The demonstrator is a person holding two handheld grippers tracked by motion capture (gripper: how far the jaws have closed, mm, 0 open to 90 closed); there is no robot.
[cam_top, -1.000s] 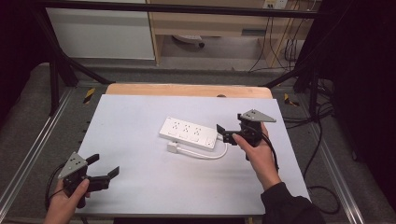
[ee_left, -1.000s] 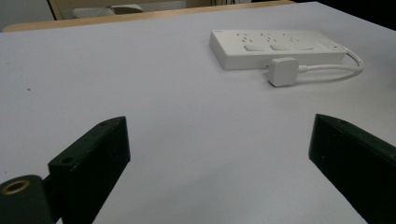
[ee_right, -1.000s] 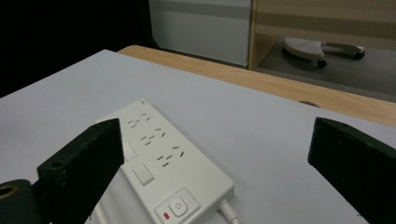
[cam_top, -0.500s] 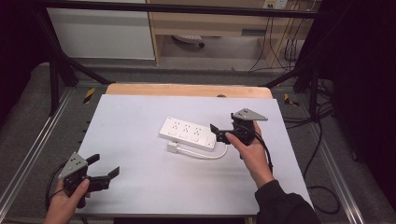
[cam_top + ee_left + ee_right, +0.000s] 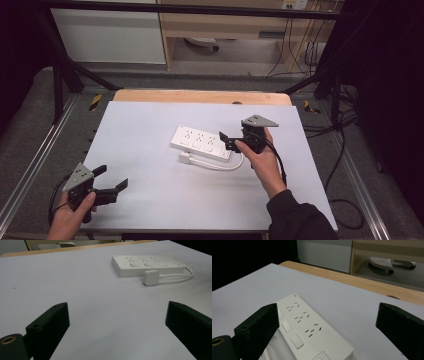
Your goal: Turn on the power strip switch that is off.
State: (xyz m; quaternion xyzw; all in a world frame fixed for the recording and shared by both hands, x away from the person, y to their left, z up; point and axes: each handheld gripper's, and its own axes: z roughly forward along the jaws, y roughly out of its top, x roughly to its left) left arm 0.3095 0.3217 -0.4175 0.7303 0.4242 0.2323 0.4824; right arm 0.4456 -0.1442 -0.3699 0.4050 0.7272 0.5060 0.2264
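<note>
High view: my right tool (image 5: 229,141), jaws apart, sits at the near end of the power strip (image 5: 201,143) mid-worktop (image 5: 145,120), nothing gripped. Its plug (image 5: 186,158) lies loose beside it. My left tool (image 5: 111,181) waits open, well away. I judge everything remains undone.

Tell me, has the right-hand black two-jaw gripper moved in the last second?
Yes. The right gripper has slid left toward the white power strip, which lies where it was; its open jaws now reach the strip's near end.
</note>
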